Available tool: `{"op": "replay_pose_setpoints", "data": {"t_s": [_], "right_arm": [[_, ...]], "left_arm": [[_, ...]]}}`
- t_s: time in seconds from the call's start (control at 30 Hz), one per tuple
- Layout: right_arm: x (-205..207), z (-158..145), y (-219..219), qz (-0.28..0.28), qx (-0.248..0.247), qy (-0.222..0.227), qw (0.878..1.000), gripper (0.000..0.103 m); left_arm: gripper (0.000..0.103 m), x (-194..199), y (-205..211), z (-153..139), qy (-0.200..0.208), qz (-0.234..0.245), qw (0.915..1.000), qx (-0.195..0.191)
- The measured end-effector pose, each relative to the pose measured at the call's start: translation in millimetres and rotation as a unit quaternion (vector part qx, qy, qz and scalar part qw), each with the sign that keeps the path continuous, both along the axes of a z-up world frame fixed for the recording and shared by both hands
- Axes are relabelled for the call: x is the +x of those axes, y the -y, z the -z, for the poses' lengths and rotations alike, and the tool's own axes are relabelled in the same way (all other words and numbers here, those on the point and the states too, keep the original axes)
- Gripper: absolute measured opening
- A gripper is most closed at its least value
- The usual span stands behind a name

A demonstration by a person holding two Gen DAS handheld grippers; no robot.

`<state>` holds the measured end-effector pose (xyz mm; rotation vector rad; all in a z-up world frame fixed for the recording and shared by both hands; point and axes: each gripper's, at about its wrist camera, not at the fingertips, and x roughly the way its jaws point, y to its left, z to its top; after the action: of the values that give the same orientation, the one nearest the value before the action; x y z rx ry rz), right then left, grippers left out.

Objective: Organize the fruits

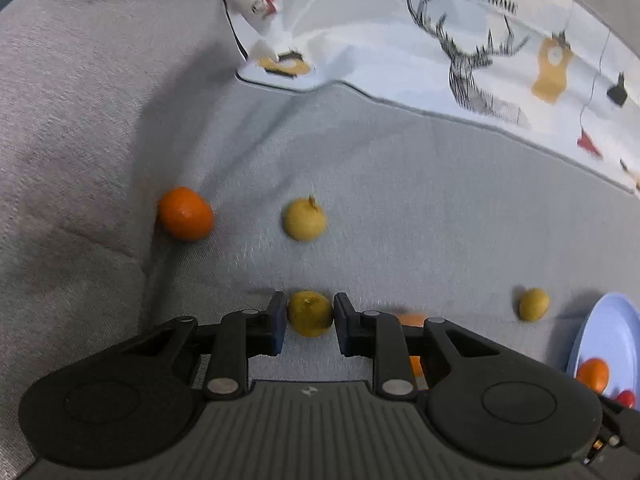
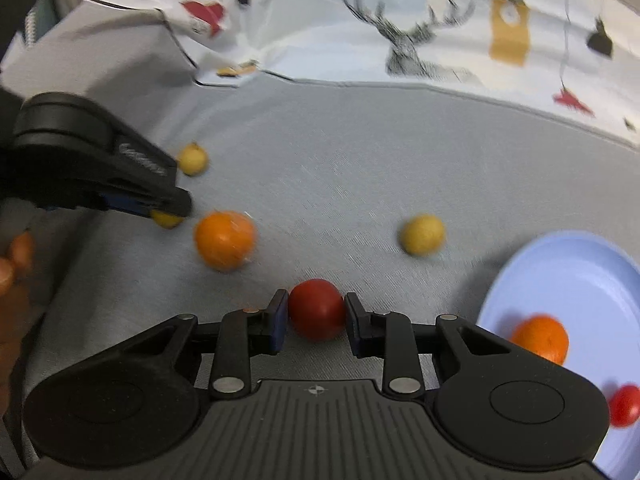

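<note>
My left gripper (image 1: 310,320) is shut on a small yellow fruit (image 1: 310,314) resting on the grey fabric. The right wrist view shows the same gripper (image 2: 172,210) at the left, with that yellow fruit (image 2: 166,220) peeking out under its tips. My right gripper (image 2: 316,312) is shut on a red tomato (image 2: 316,308), its pads touching both sides. A light blue plate (image 2: 560,272) at the right holds an orange (image 2: 542,338) and a small red tomato (image 2: 625,404). Loose on the fabric lie an orange (image 2: 225,240) and two yellow fruits (image 2: 422,234) (image 2: 193,159).
Another orange (image 1: 186,214) sits against the grey cushion wall (image 1: 80,140) at the left. A white cloth (image 1: 400,40) printed with a deer lies along the back. The plate (image 1: 608,328) shows at the right edge. A person's hand (image 2: 12,264) is at the far left.
</note>
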<state>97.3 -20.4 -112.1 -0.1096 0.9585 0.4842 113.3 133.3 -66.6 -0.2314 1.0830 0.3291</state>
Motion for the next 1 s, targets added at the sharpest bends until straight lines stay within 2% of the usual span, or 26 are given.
{"op": "replay_pose_setpoints", "data": {"t_s": [0.17, 0.27, 0.37, 0.47, 0.57, 0.67, 0.73, 0.83, 1.0], "right_arm": [[-3, -5, 3, 0.009, 0.010, 0.008, 1.000, 0.031], [-9, -20, 11, 0.016, 0.031, 0.035, 0.999, 0.031], [-19, -40, 20, 0.013, 0.043, 0.069, 0.997, 0.031], [-29, -66, 39, 0.017, 0.053, 0.103, 0.993, 0.031], [-36, -95, 69, 0.025, 0.067, 0.134, 0.988, 0.031], [-42, -112, 99, 0.024, 0.055, 0.169, 0.984, 0.031], [-43, -115, 119, 0.036, 0.049, 0.178, 0.982, 0.031], [-41, -105, 144, 0.074, 0.046, 0.153, 0.984, 0.031], [-34, -96, 158, 0.103, 0.032, 0.150, 0.983, 0.031]], "left_arm": [[0.028, -2, 2, -4, 0.010, 0.006, 0.9999, 0.008], [0.027, -9, 6, -17, 0.035, 0.009, 0.9992, 0.016], [0.027, -20, 15, -32, 0.061, 0.021, 0.9976, 0.026], [0.027, -35, 24, -51, 0.097, 0.023, 0.9948, 0.020], [0.027, -53, 36, -70, 0.134, 0.025, 0.9907, 0.011], [0.028, -64, 56, -81, 0.157, 0.040, 0.9868, 0.006], [0.028, -67, 73, -83, 0.162, 0.065, 0.9845, 0.015], [0.028, -67, 93, -82, 0.164, 0.105, 0.9802, 0.038], [0.028, -60, 101, -75, 0.160, 0.116, 0.9798, 0.033]]}}
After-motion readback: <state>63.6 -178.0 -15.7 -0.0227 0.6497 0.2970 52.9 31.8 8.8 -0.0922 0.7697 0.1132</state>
